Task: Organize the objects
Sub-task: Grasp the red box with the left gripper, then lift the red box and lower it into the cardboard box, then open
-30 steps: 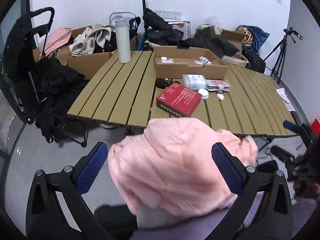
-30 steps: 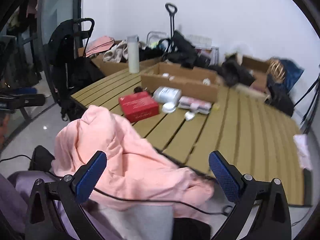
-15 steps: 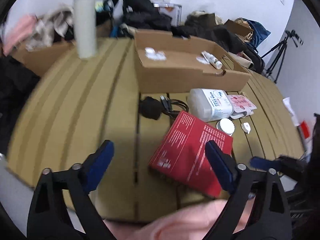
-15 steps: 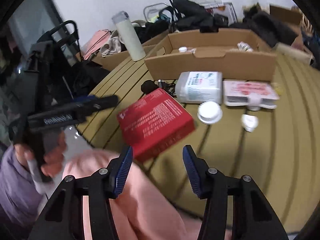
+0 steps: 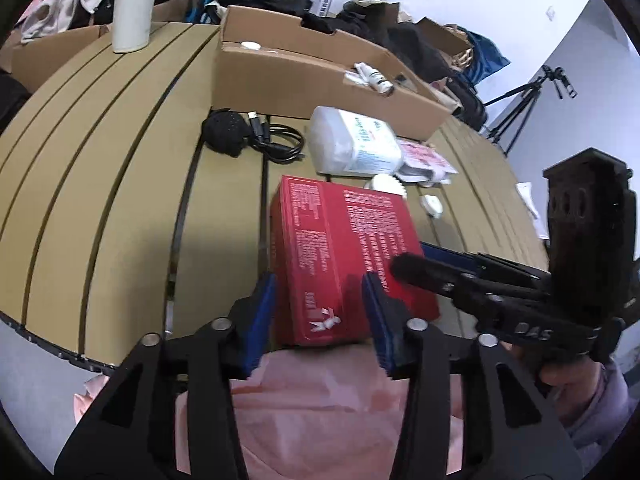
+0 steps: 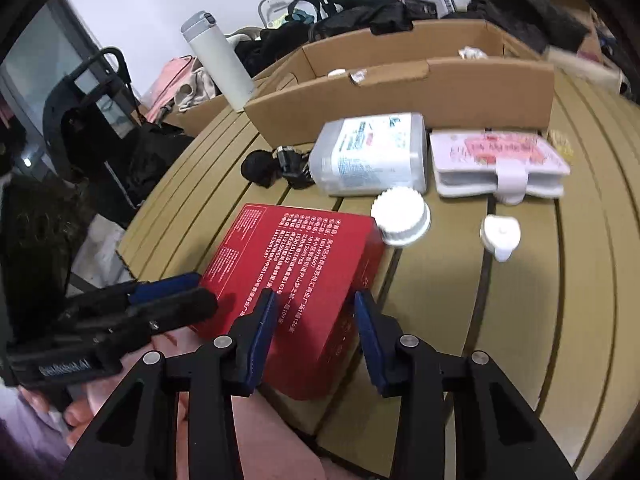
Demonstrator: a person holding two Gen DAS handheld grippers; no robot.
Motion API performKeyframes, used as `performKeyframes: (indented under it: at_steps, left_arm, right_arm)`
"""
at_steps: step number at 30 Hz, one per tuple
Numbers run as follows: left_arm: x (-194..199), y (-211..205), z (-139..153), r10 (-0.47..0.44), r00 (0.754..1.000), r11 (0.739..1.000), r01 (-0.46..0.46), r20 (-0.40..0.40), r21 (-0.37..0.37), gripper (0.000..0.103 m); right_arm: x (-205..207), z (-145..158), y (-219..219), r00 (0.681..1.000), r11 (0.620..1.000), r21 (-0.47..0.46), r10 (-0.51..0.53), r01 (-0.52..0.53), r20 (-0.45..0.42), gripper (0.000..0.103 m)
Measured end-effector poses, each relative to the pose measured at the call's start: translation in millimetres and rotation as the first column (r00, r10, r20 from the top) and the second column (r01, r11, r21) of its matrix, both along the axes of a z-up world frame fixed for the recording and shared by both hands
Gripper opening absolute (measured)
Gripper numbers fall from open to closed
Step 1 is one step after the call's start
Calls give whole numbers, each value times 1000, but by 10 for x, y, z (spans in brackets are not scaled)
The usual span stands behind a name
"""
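Red box (image 5: pixel 344 256) lies flat at the near edge of the slatted worktop (image 5: pixel 100 184), just short of white cap (image 6: pixel 400 216) and plastic jug (image 6: pixel 368 152); left tool (image 5: pixel 320 312) half-spread, its pads flanking the box's near corner, contact uncertain. Right tool (image 6: pixel 314 332) likewise part-spread astride the box's other near corner; grip not discernible.

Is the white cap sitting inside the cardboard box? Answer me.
No, the white cap sits on the table, in front of the cardboard box.
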State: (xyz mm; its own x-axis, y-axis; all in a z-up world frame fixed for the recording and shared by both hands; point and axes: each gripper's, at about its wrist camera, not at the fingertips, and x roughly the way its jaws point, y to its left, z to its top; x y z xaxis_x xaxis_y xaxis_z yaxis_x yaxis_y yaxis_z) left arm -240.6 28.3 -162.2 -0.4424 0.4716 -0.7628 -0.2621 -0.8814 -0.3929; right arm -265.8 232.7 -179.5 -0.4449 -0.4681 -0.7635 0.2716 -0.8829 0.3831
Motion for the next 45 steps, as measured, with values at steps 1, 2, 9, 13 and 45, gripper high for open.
performKeyframes:
  at_steps: [1, 2, 9, 13, 45]
  left_arm:
    - [-32, -16, -13, 5, 1000, 1000, -6, 10, 13, 43]
    - [-85, -29, -48, 7, 999, 999, -8, 32, 37, 43]
    - [76, 82, 85, 36, 999, 999, -36, 25, -6, 36]
    - [304, 69, 377, 45, 999, 998, -45, -28, 32, 32]
    - [-2428, 58, 333, 185, 979, 973, -169, 89, -154, 32]
  right_arm:
    - [-12, -10, 12, 1000, 1000, -12, -5, 6, 9, 43]
    - [-22, -16, 10, 1000, 1000, -18, -6, 6, 12, 43]
    - [-1, 38, -12, 999, 999, -41, -27, 28, 18, 41]
    - [188, 316, 93, 999, 998, -63, -33, 31, -40, 38]
    - [-2615, 285, -322, 994, 999, 28, 19, -22, 106, 37]
